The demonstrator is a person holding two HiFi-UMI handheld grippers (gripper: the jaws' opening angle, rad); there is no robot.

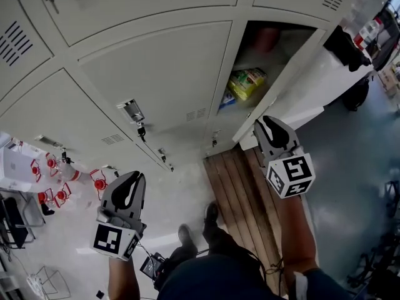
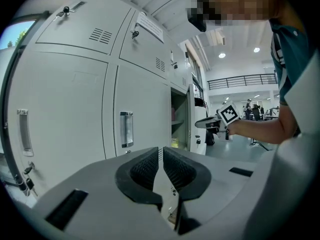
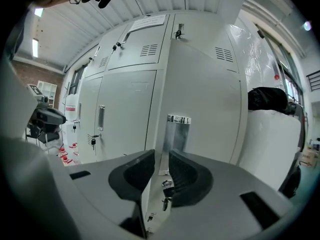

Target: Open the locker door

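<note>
The grey locker bank (image 1: 156,67) fills the head view. One locker door (image 1: 294,83) at the right stands swung out, showing a yellow-green bag (image 1: 245,82) inside. My right gripper (image 1: 267,125) is at that door's free edge. In the right gripper view the door's edge and its metal handle plate (image 3: 177,134) stand in the gap between the jaws of the right gripper (image 3: 161,156); a lock with a key (image 3: 167,184) shows below. My left gripper (image 1: 128,185) hangs back at the lower left, its jaws together and empty (image 2: 161,151).
A wooden slatted platform (image 1: 240,186) lies on the floor under the open locker. Red-and-white items (image 1: 56,186) sit on the floor at the left. A black bag (image 1: 347,45) rests on a white surface at the right. The person's feet (image 1: 209,214) are below.
</note>
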